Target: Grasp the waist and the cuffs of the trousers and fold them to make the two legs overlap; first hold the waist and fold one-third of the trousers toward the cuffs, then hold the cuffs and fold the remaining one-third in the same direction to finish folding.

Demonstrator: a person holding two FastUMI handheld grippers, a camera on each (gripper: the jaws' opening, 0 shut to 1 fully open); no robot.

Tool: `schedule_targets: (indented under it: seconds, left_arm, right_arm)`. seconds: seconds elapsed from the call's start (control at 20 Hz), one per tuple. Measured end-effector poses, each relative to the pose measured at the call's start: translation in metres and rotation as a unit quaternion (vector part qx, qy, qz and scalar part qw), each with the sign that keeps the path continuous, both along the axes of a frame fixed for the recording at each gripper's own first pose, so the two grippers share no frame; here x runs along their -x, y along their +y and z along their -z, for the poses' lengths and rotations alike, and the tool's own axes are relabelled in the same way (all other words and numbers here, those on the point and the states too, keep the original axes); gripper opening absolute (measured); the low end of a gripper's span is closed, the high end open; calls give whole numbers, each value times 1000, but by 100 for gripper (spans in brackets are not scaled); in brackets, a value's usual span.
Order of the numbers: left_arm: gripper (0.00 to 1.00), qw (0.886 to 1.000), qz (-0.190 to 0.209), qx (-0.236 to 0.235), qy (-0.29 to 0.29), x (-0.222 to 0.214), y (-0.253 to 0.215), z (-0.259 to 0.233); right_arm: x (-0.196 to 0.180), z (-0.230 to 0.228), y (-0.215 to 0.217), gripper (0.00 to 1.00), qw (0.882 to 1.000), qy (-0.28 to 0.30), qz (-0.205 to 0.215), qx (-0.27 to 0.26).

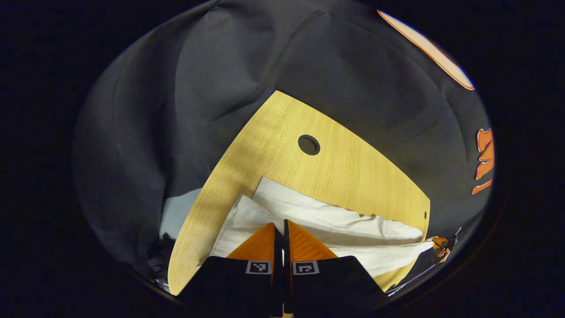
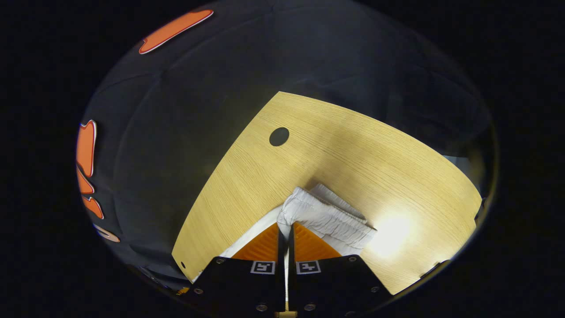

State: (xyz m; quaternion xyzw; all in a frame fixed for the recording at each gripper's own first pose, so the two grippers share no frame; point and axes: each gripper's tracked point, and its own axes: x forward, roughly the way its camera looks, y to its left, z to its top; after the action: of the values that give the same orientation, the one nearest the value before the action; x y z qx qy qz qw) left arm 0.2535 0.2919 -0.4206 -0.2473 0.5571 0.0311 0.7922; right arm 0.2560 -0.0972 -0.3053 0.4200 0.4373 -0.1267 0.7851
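Note:
White trousers lie lengthwise on the wooden table, their two legs side by side with a crease between them. My left gripper is shut on the cuff end, a thin strip of white cloth showing between its fingers. At the far end of the legs, the other gripper and the hand holding it sit at the table's edge. In the right gripper view, the gathered elastic waistband bunches up just past my right gripper, which is shut on it.
A round dark hole sits in the bare tabletop beyond the trousers. Black cloth wall surrounds the table's curved edge. A pale blue surface shows below the table's left edge. A bright glare spot lies right of the waistband.

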Motion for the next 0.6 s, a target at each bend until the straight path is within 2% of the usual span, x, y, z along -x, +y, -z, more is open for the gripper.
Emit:
schedule_targets:
  seconds: [0.15, 0.2, 0.25, 0.35, 0.4, 0.45, 0.55, 0.6]
  left_arm:
    - [5, 1000, 3, 0, 7, -4, -4, 9]
    - [6, 1000, 3, 4, 5, -6, -5, 8]
    - [7, 1000, 3, 4, -1, -10, -6, 9]
    - [14, 1000, 4, 0, -17, -13, -5, 5]
    - [24, 1000, 8, -5, -17, -12, -4, 2]
    - [21, 1000, 13, -8, -20, -10, -6, 0]
    - [29, 1000, 17, -4, -21, -9, -12, -10]
    - [40, 1000, 19, -7, -21, -8, -13, -15]
  right_arm:
    - [-16, -9, -13, 4, 999, -22, 26, -14]
    - [-18, -11, -15, 8, 999, -29, 27, -16]
    - [-19, -9, -5, 9, 999, -37, 27, -15]
    - [-17, -11, -11, 23, 998, -52, 24, 9]
    - [-16, -13, -12, 42, 998, -58, 22, 22]
    - [-14, -10, -10, 50, 998, -59, 19, 34]
    - [0, -13, -11, 55, 997, -49, 5, 52]
    - [6, -11, -12, 72, 997, -43, 0, 60]
